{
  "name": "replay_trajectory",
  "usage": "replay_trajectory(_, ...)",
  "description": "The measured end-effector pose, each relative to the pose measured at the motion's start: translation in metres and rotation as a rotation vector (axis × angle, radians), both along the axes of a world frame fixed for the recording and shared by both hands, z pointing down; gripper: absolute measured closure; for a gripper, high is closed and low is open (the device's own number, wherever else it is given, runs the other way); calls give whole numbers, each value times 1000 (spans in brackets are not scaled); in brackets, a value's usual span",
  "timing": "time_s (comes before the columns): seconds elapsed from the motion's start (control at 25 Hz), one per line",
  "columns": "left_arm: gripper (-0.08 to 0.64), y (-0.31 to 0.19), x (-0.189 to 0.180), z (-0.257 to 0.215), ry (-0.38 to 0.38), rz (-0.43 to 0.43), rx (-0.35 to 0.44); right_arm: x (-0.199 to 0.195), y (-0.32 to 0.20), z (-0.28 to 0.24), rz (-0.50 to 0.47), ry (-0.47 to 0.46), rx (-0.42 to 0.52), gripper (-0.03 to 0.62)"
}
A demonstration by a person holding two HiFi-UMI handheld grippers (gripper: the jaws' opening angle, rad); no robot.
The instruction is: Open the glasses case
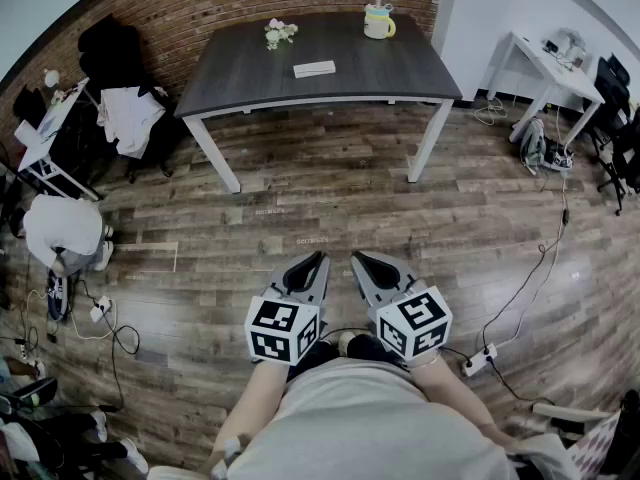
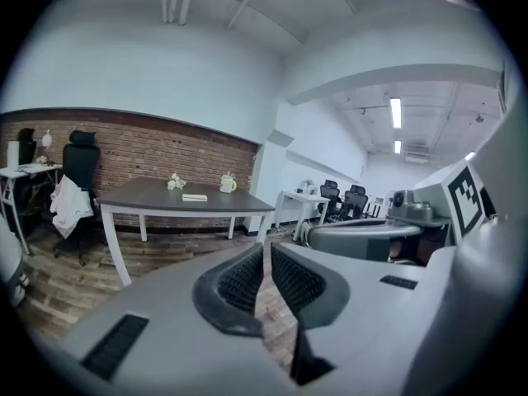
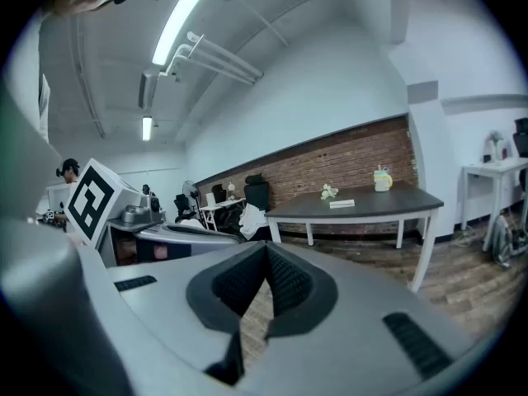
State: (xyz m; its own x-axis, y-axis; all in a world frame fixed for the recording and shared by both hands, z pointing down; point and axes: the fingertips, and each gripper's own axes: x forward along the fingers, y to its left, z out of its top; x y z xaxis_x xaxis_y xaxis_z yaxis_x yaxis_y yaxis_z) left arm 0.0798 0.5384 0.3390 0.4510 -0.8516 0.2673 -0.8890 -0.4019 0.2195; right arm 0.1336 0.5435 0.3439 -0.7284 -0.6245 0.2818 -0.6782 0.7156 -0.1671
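Left gripper [image 2: 264, 249]: jaws clenched together with nothing between them; held low in front of the person, over the floor
Right gripper [image 3: 266, 251]: jaws also pressed tight and empty; just beside the left one
Case [image 1: 314, 69]: small, flat and pale; lies on the table [image 1: 250, 83] towards its far side, between the flowers [image 1: 279, 33] and the mug [image 1: 378, 22]; well apart from both grippers; appears closed
Weight: probably light; one gripper should shift it easily
Stiffness: looks like a rigid shell; likely takes a firm pinch without harm
Slip: the table top looks smooth, so the case may skate when pushed
Hold: probably pin the base with one gripper, then lift the lid at the long front seam with the other; hinge side too small to tell from here
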Motion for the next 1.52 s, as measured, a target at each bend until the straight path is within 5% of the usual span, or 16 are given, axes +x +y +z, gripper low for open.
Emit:
replay_trajectory(0.6, 514, 4, -9, -3, 36, -18, 29, 17, -4, -7, 57, -10, 49, 588)
replay_trajectory(0.92, 512, -10, -33, -4, -5, -133, 70, 53, -26, -8, 114, 52, 96, 586)
replay_trajectory(1.52, 511, -17, -30, 24, -57, -186, -13, 60, -42, 25, 67, 45, 3, 500)
